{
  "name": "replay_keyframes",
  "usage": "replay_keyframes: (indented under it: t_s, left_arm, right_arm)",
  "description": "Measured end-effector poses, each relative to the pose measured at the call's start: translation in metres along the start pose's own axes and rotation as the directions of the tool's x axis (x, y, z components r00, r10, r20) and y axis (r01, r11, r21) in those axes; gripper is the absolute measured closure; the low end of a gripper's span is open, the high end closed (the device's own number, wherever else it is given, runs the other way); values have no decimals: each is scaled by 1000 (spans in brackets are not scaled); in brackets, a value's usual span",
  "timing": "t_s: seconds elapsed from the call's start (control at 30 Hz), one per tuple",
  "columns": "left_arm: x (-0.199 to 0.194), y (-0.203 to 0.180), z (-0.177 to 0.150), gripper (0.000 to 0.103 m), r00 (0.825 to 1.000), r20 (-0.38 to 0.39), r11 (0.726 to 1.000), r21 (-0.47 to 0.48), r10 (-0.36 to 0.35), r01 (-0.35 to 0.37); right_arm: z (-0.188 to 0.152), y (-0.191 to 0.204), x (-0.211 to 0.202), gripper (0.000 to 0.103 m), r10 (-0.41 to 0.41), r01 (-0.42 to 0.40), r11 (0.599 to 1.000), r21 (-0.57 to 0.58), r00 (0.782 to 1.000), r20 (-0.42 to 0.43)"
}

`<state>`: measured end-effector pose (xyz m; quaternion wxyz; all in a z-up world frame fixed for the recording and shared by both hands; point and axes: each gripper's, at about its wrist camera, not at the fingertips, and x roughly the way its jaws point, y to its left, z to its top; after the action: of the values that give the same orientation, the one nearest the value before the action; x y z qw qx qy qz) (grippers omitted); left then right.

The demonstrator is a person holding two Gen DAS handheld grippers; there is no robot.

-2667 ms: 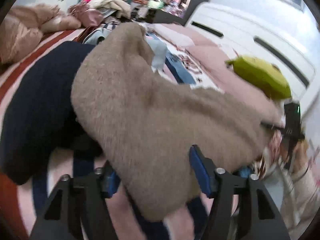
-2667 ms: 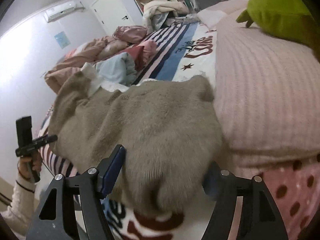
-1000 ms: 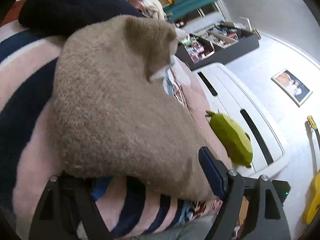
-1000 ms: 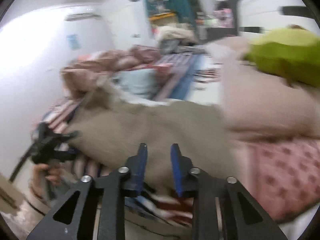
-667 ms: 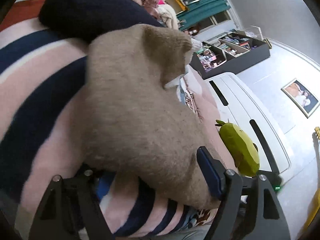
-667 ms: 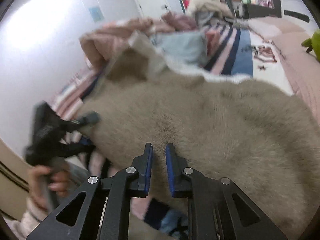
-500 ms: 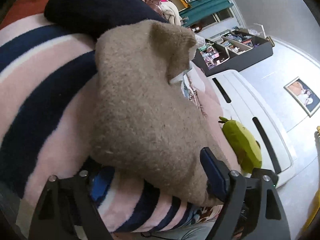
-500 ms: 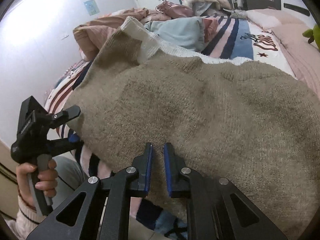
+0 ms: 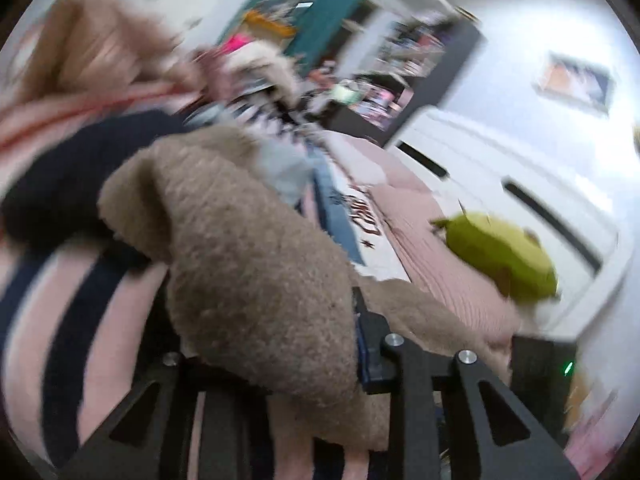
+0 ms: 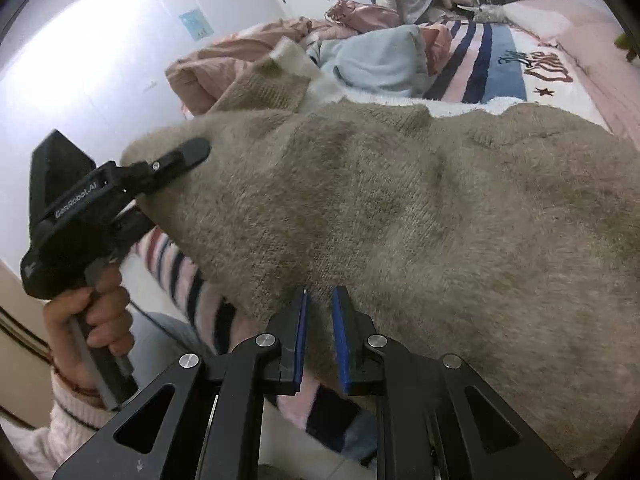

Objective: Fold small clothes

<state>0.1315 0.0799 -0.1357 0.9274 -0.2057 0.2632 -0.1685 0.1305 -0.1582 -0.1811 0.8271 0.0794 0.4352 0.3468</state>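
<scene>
A fuzzy tan sweater [image 10: 400,208] lies spread on the striped bed. My right gripper [image 10: 319,320] is shut on the sweater's near hem, a thin fold between its blue pads. My left gripper [image 9: 272,328] holds the sweater's left edge, with a thick bunch of tan knit [image 9: 248,264] between its fingers; its left finger is hidden under the cloth. The left gripper also shows in the right wrist view [image 10: 176,164], clamped on the sweater's corner and lifted. The left wrist view is blurred.
A navy garment [image 9: 68,168] lies left of the sweater. A light blue garment [image 10: 376,60] and pink bedding [image 10: 224,56] lie behind it. A green plush toy [image 9: 500,256] sits on the pink pillow by the white headboard [image 9: 520,184].
My left gripper has closed on the sweater's edge and swung up and over, pulling the cloth with it. My right gripper stays shut on the near hem.
</scene>
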Motion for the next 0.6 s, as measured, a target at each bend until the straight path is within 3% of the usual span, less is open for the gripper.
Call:
replay_keyframes:
  t_s: [0.07,0.17,0.27,0.3,0.4,0.5,0.57,0.6]
  left_arm:
    - [5,-27,10,79,1000,-5,995,104,-11,12]
    - [22,-80,19,80,998,-39,961,271,-46,55]
    - [52,-139,7,80,984,-149,893,422,-100,154]
    - [69,-162,-5,80,970,-213,861,466,-118,206]
    - [110,-199,-47,79,924,-372,802,521,-93,291]
    - [120,-213,-79,74,913,-403,755,578,-65,309]
    - [112,-214,-81,58,917,-390,749,583,-83,315]
    - [105,-212,-76,53,908,-404,764,549,-112,339]
  right_arm:
    - [0,-7,-27,94,24,-24,1000,14,998,53]
    - [-4,-24,-90,93,-25,20,999,29,982,189]
    - [-14,-47,-155,92,-100,78,994,83,946,308]
    - [-18,-53,-172,90,-123,95,991,97,935,333]
    - [-32,-70,-212,83,-183,135,980,147,900,396]
    - [-44,-83,-232,83,-202,138,974,180,888,414]
    - [-51,-88,-235,83,-215,150,971,187,890,403]
    - [-52,-90,-235,83,-219,155,970,187,891,398]
